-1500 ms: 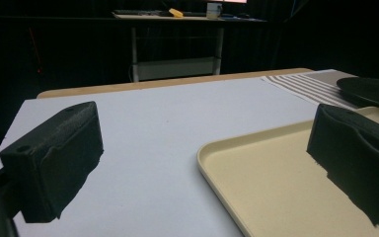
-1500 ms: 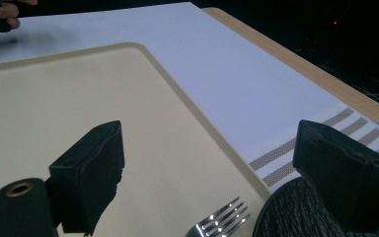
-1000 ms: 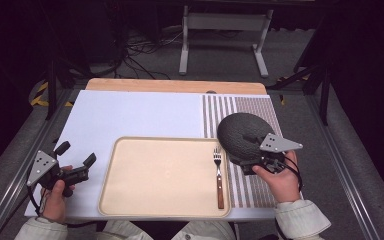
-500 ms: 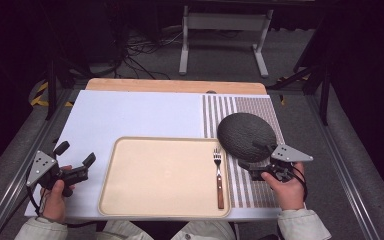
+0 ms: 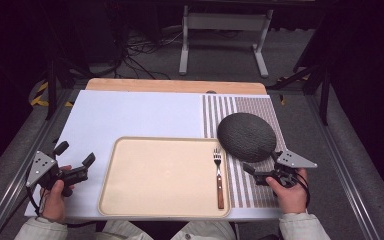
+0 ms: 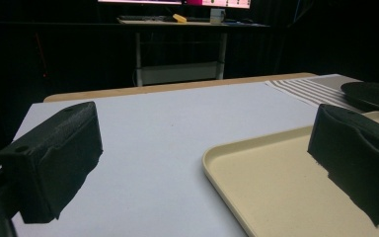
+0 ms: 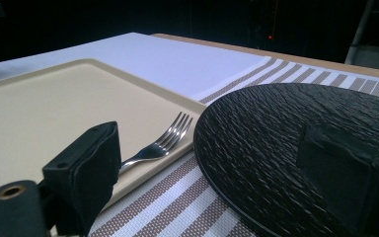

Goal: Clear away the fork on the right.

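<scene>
The dark textured plate [image 5: 246, 136] lies on the striped placemat [image 5: 260, 107] at the right of the table, just beyond the right gripper [image 5: 263, 167], whose jaws stand wide apart and hold nothing; one jaw tip sits near the plate's near rim, and whether it touches cannot be told from the high view. In the right gripper view the plate [image 7: 296, 143] shows as rough, black and shallow, its right part cut off by the frame and partly covered by the right-hand jaw. Just left of the plate a fork [image 5: 219, 175] with a wooden handle lies along the right edge of the beige tray [image 5: 160, 175], tines pointing away from the person; in the right gripper view its handle is hidden behind the left-hand jaw. The tray rests on a white mat [image 5: 135, 115] that covers most of a light wooden table [image 5: 175, 86], whose bare top shows as a strip at the far edge. The left gripper [image 5: 75, 159] is held near the tray's left side, over the white mat, jaws wide and empty. Beyond the table the room is dark: grey floor, loose cables [image 5: 140, 50], a white metal stand [image 5: 222, 35]. In the left gripper view a desk with lit screens [image 6: 177, 4] sits far back, cropped by the top edge.
</scene>
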